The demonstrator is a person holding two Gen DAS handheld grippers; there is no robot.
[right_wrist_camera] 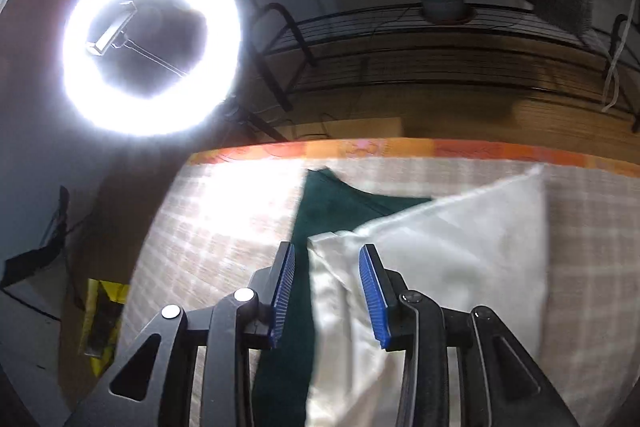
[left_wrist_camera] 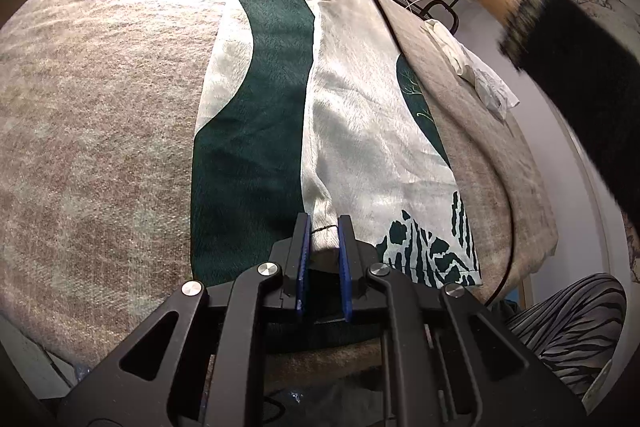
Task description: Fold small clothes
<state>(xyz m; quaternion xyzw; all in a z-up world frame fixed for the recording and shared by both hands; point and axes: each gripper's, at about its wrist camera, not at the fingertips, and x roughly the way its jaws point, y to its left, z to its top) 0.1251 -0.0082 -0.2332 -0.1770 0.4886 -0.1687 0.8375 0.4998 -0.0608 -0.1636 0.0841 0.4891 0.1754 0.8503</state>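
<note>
Cream-and-green satin garment point(left_wrist_camera: 352, 131) ran lengthwise away from my left gripper point(left_wrist_camera: 323, 227), jaws pinching its near hem; right gripper point(right_wrist_camera: 327, 259) gaped wide over far corner.

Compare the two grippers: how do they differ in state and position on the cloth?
The left gripper pinches the near hem of the white cloth; the right gripper is open, with a cloth fold between its fingers. The left is low at the hem, the right at the far end. Both have blue pads.
</note>
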